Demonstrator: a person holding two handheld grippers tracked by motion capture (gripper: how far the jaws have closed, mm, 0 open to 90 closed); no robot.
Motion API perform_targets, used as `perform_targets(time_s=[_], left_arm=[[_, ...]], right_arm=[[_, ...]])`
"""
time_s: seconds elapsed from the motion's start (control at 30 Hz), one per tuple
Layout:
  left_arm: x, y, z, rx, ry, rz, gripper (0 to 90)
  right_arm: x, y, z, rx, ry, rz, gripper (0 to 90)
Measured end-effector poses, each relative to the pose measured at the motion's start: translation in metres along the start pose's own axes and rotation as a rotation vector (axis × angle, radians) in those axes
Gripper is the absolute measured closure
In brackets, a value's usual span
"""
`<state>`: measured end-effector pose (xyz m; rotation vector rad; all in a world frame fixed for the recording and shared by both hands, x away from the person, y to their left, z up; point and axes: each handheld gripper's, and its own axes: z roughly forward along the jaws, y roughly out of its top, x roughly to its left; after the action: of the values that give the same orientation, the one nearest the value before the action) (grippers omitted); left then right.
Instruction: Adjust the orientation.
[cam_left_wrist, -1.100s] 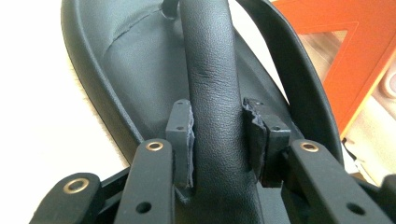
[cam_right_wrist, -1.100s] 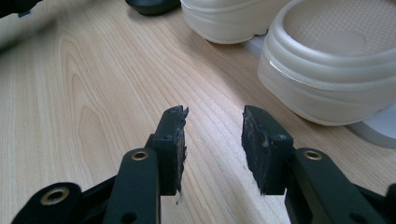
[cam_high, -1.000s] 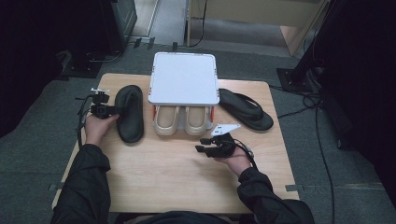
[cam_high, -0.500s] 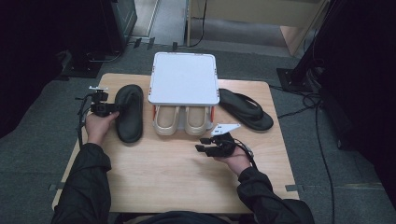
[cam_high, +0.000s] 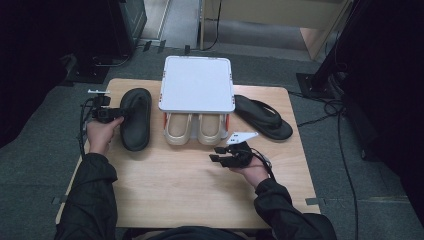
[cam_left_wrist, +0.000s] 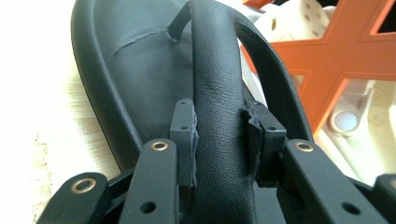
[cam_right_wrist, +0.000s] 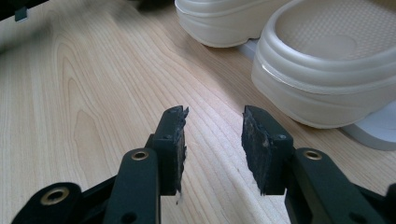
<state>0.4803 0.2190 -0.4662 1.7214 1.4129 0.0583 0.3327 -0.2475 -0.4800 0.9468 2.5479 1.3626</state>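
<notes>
A black flip-flop (cam_high: 136, 120) lies on the left of the wooden table (cam_high: 190, 195). My left gripper (cam_high: 119, 114) reaches it from the left. In the left gripper view my left gripper (cam_left_wrist: 219, 135) has its pads pressed on both sides of the sandal's wide black strap (cam_left_wrist: 217, 84); its jaws have just been closing on it. Right of centre, my right gripper (cam_high: 216, 154) hovers low over bare wood. Seen in the right gripper view, the right gripper (cam_right_wrist: 212, 135) is open with nothing between its pads. It points towards a pair of cream slippers (cam_right_wrist: 327, 70).
A white-topped rack (cam_high: 196, 84) with an orange frame (cam_left_wrist: 345, 51) stands at the back centre. The cream slippers (cam_high: 192, 129) sit under it. The matching black flip-flop (cam_high: 264, 117) lies to the rack's right. Bare wood stretches across the table's near half.
</notes>
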Motion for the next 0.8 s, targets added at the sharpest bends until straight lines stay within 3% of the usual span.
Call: perform_targets(time_s=[0.8], left_arm=[[-0.018, 0.014, -0.016, -0.019, -0.023, 0.012, 68.2]], right_arm=[[0.000, 0.000, 0.001, 0.003, 0.002, 0.000, 59.9]])
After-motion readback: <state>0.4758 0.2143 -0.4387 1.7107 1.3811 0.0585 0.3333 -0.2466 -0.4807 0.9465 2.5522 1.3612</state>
